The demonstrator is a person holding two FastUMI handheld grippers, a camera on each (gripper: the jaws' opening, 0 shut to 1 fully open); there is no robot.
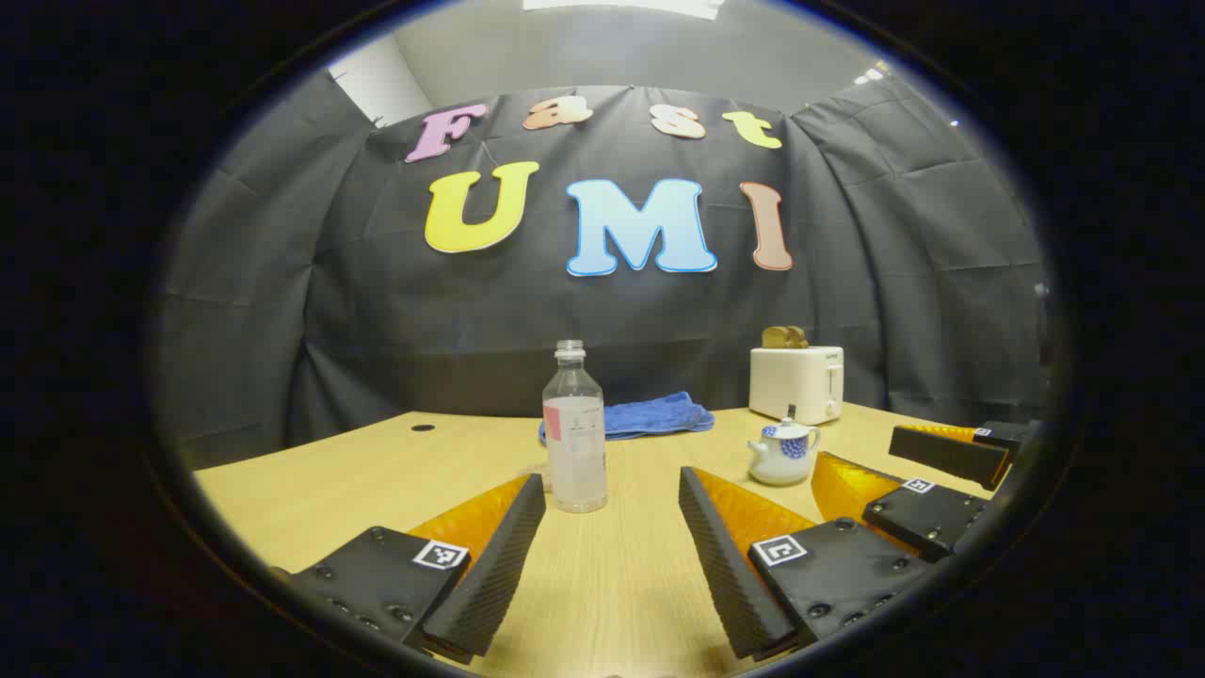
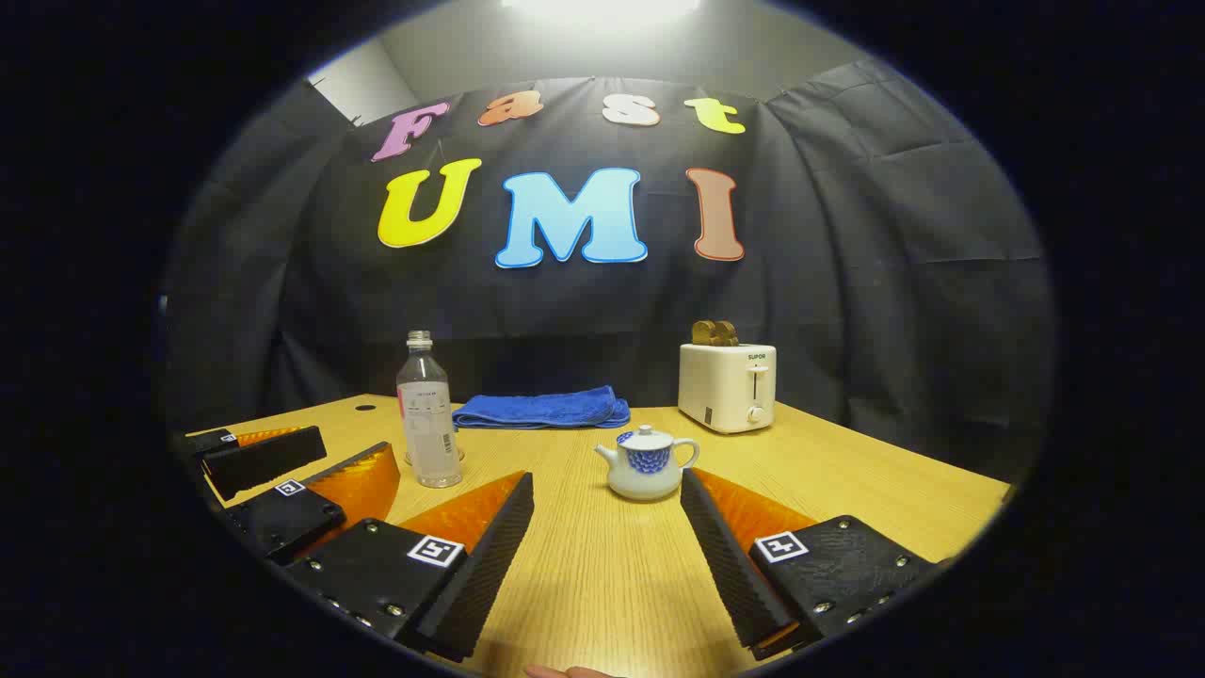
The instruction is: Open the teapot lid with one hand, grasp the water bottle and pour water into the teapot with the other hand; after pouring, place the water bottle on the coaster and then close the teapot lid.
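A clear plastic water bottle with no cap (image 1: 575,428) stands upright on the light wooden counter (image 1: 329,480). In the left gripper view it is straight ahead, past the tips of the left gripper (image 1: 612,508), whose two fingers are spread wide with nothing between them. A small white teapot with blue dots (image 2: 648,463) sits near the bottle, to its right, and its lid is on. The right gripper (image 2: 607,504) is spread wide too and holds nothing; the teapot is just ahead of it. Farther back lie a folded blue towel (image 2: 541,409) and a white toaster with brown toast sticking up (image 2: 727,384).
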